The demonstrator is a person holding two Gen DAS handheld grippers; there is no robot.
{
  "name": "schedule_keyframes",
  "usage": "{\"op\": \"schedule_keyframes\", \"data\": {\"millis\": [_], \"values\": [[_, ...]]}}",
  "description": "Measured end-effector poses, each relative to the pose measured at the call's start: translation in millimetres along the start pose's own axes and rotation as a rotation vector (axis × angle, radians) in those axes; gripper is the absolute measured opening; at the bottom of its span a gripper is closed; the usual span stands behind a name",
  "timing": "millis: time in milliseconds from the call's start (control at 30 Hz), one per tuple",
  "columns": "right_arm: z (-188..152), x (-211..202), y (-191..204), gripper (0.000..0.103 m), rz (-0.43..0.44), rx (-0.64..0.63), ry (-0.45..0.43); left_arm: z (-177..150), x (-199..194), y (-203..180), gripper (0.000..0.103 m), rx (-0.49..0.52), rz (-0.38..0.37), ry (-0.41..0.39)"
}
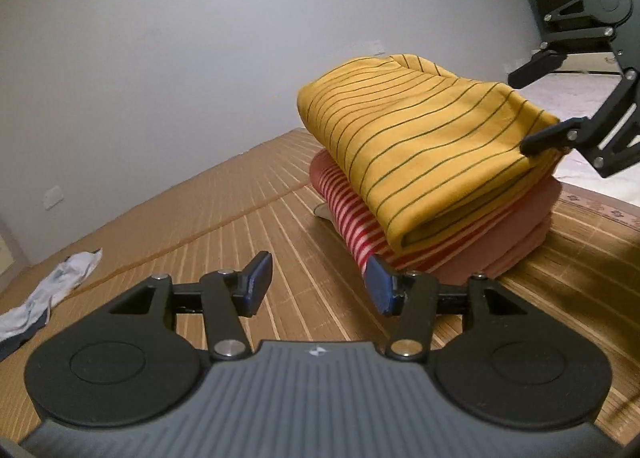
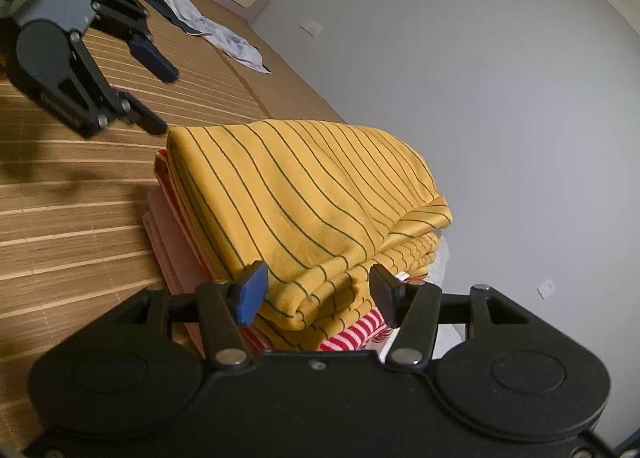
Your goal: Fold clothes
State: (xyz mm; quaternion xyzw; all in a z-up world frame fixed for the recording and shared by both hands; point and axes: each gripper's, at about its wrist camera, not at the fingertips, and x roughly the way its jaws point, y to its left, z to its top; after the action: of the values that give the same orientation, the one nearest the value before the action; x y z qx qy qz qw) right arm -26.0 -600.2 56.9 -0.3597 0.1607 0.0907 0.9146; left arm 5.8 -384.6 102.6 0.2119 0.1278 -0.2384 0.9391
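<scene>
A folded yellow garment with thin dark stripes point(image 1: 420, 138) lies on top of a stack, over a red-and-white striped garment point(image 1: 360, 226) and a pink one point(image 1: 516, 234). My left gripper point(image 1: 318, 282) is open and empty, just in front of the stack's near corner. My right gripper point(image 2: 316, 292) is open, its jaws on either side of the yellow garment's point(image 2: 304, 198) folded edge, not closed on it. The right gripper also shows in the left wrist view point(image 1: 532, 110) at the stack's far right side. The left gripper shows in the right wrist view point(image 2: 156, 94).
The stack sits on a bamboo mat point(image 1: 240, 226) beside a grey wall point(image 1: 160, 58). A crumpled light-blue and white garment point(image 1: 52, 294) lies on the mat to the left; it also shows in the right wrist view point(image 2: 224, 38).
</scene>
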Motion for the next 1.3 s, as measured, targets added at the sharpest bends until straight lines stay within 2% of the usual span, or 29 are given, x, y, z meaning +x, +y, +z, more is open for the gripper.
{"op": "schedule_keyframes", "data": {"millis": [167, 267, 400, 567, 733, 867, 1000, 1133, 1200, 1300], "values": [[0.8, -1.2, -0.9, 0.058, -0.001, -0.006, -0.001, 4.9, -8.3, -15.1, 0.059, 0.025, -0.05, -0.023], [0.6, -1.8, -1.4, 0.06, -0.003, -0.006, -0.001, 13.5, 0.4, -23.5, 0.059, 0.026, -0.057, -0.038], [0.0, -1.7, -3.2, 0.062, -0.004, 0.003, -0.005, 16.3, 17.7, -21.1, 0.059, 0.009, -0.029, 0.012], [0.0, -3.7, -5.5, 0.069, -0.014, 0.009, -0.01, 12.3, 17.7, -12.5, 0.059, -0.05, -0.044, 0.053], [8.3, -21.2, -4.2, 0.069, 0.017, -0.019, 0.036, 10.1, 12.9, -17.9, 0.059, -0.127, -0.08, 0.127], [16.1, -34.9, 2.4, 0.069, 0.102, -0.044, 0.088, 4.4, 11.6, -29.4, 0.066, -0.13, -0.102, 0.17], [17.7, -34.7, 9.1, 0.07, 0.173, -0.064, 0.137, 0.4, 15.8, -37.3, 0.068, -0.15, -0.117, 0.224], [17.6, -32.6, 11.0, 0.071, 0.186, -0.059, 0.136, -0.2, 19.4, -39.4, 0.073, -0.206, -0.12, 0.265], [15.8, -33.0, 11.2, 0.073, 0.186, -0.053, 0.128, 0.8, 20.8, -43.2, 0.08, -0.213, -0.105, 0.277], [12.5, -31.9, 9.2, 0.073, 0.181, -0.04, 0.135, 1.5, 21.1, -47.4, 0.083, -0.227, -0.095, 0.284]]}}
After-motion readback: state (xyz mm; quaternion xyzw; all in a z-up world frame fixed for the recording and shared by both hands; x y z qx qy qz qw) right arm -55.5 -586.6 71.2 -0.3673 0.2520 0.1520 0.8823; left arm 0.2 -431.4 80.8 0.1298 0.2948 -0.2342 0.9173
